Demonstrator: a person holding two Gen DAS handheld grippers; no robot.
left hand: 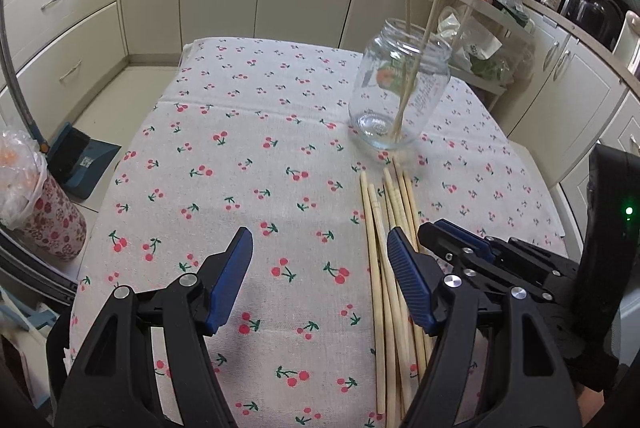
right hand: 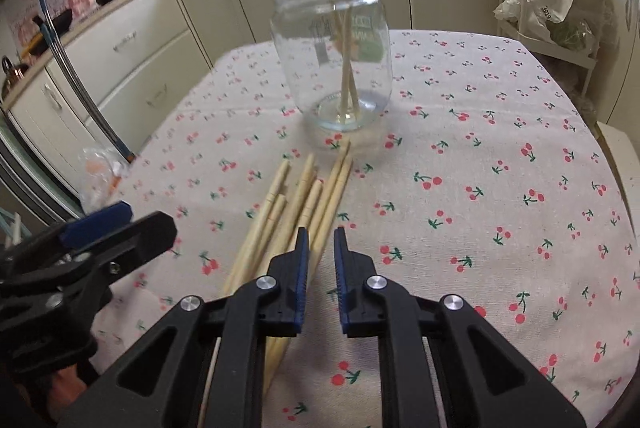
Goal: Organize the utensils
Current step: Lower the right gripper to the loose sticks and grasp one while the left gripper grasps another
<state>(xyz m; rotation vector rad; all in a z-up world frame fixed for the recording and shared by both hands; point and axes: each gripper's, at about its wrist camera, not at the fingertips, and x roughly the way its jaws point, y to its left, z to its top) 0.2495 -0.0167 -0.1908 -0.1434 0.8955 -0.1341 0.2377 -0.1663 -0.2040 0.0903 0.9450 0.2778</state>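
The pale, slender wooden chopsticks (left hand: 390, 228) lie loose in a rough bundle on my cherry-print cotton tablecloth (left hand: 248, 163), their narrow tips fanned out just short of the clear glass jar (left hand: 400, 87) and their thick ends running back under my tools. A few carry faint ringed grooves near the tip (the rest look plain). The jar stands upright with no lid, well in from the cloth's far edge, and three more of the same chopsticks (right hand: 345, 39) stand in it — leaning and crossing, feet on the glass bottom, tops poking well out of the mouth. My left gripper (left hand: 320, 244) hangs spread wide over bare cloth, grasping nothing, its right pad just above the bundle's edge. My right gripper (right hand: 320, 240) sits nearly closed with only a narrow slit between the blue ribbed pads — nothing in it, the bundle passing just to its left.
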